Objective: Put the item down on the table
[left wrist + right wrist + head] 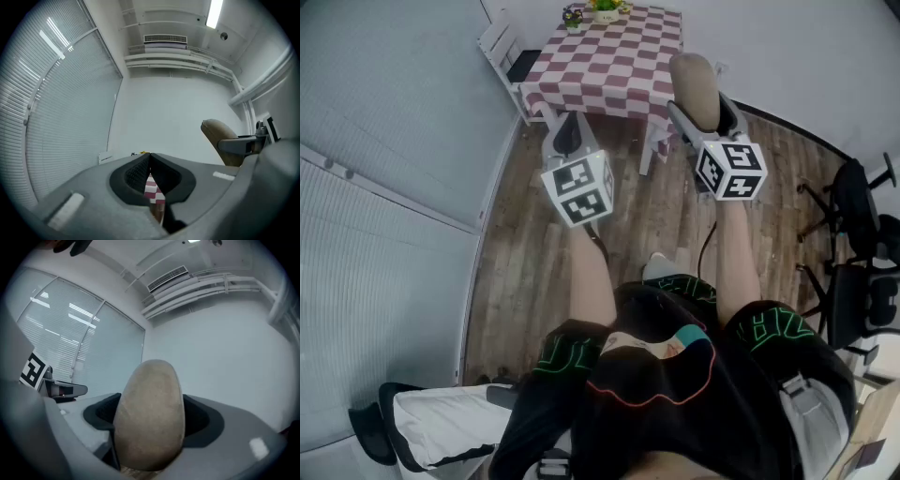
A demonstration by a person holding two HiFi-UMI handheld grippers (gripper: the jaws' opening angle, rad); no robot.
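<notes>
A tan egg-shaped item (pixel 694 86) stands upright between the jaws of my right gripper (pixel 697 105), which is shut on it and holds it in the air above the wooden floor. In the right gripper view the item (pixel 150 414) fills the gap between the two dark pads and hides the fingertips. My left gripper (pixel 568 124) is at the left, its jaws shut tip to tip with nothing in them. The table (pixel 614 58), under a red-and-white checked cloth, is ahead of both grippers. In the left gripper view the item (pixel 219 135) shows at the right.
A small potted plant (pixel 605 9) sits at the table's far edge. A white chair (pixel 502 49) stands at the table's left, another white chair (pixel 660 139) at its near side. Black office chairs (pixel 861 246) are on the right. Window blinds (pixel 384 159) run along the left.
</notes>
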